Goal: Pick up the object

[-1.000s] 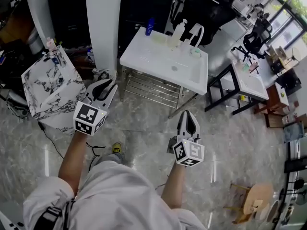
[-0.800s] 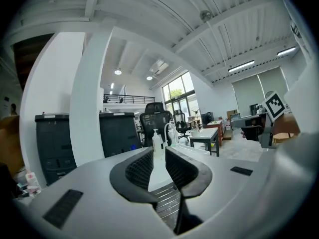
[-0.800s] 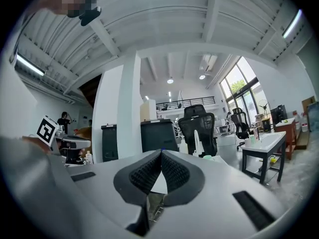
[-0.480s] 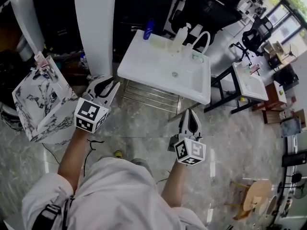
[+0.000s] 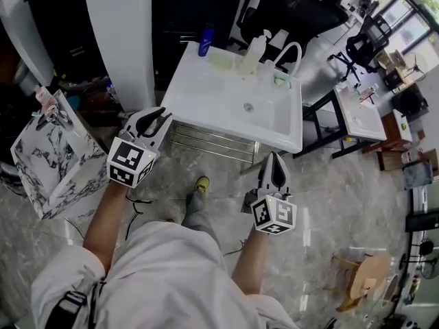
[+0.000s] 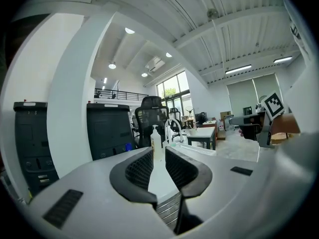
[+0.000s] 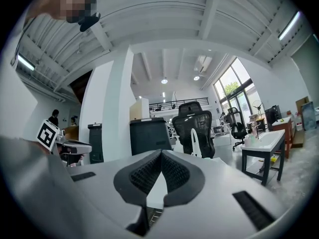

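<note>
Closing in since a second ago: bringing the white rectangular sink basin (image 5: 206, 94) nearer and larger in the head view, letting the grey-veined marble-patterned washstand (image 5: 48, 163) slide toward the left edge, swinging a yellow-green shoe (image 5: 201, 184) forward between the arms.

Step in hand: approaching, not yet reaching; holding both tools short of the basin's front rim, above the floor and near the steel-bar shelf (image 5: 212, 142) beneath the basin.

Holding the left gripper (image 5: 155, 117) with jaws parted and nothing between them; sighting through the gap, in the left gripper view, straight at a clear plastic pump bottle (image 6: 156, 144).

Carrying the right gripper (image 5: 273, 157) with jaw tips pressed together, gripping nothing; pointing toward the basin's right front corner.

Task's thing: not being told which item is meant, so judging the clear plastic pump bottle the likeliest, lying in line with the parted jaws. Standing upright on the basin's back rim, just beside the white arched faucet (image 5: 291, 50), with a small dark blue bottle (image 5: 204, 46) further left along the same rim; well apart from both grippers.

Next move, as a judgement: going on to the front rim, then reaching the left gripper across the bowl, keeping the jaws parted wide enough for the bottle's body, staying clear of the faucet arch, levelling on the body below the pump head before closing; guarding against tipping so tall a bottle with an off-centre nudge
</note>
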Demonstrator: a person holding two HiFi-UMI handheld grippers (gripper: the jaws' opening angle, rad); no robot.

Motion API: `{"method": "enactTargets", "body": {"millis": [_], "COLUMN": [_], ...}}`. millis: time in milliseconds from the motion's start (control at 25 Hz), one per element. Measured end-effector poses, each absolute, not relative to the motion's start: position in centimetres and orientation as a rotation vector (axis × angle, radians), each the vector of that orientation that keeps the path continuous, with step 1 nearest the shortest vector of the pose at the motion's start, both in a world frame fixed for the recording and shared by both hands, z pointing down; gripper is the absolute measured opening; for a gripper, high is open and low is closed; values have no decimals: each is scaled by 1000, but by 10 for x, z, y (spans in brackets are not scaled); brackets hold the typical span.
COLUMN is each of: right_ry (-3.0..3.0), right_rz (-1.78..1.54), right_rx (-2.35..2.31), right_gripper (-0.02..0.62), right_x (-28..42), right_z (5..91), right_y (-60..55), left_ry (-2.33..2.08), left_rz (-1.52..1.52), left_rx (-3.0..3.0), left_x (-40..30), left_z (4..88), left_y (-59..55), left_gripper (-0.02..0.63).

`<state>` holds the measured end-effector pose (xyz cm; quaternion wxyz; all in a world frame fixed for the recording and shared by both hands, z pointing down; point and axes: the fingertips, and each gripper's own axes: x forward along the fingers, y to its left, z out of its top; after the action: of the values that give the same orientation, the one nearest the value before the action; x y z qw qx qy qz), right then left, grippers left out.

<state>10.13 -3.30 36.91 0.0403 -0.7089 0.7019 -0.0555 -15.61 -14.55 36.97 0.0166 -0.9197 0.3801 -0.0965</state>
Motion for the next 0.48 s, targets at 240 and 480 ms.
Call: {"method": "enactTargets", "body": {"millis": [240, 480], "right_ry": [2172, 2233], "right_rz": [-172, -205], "right_rx": [-2149, -2108], "right_gripper": [5, 5], "right_x": [132, 171], "right_z": [377, 387], "right_y": [-101, -193], "left_ry": [1195, 1232], "left_rz": [-333, -370], "left_rx": [-2846, -2824], "left_x": [-125, -84], "left_z": [379, 384], "left_y": [-206, -286], "left_gripper": [69, 69]}}
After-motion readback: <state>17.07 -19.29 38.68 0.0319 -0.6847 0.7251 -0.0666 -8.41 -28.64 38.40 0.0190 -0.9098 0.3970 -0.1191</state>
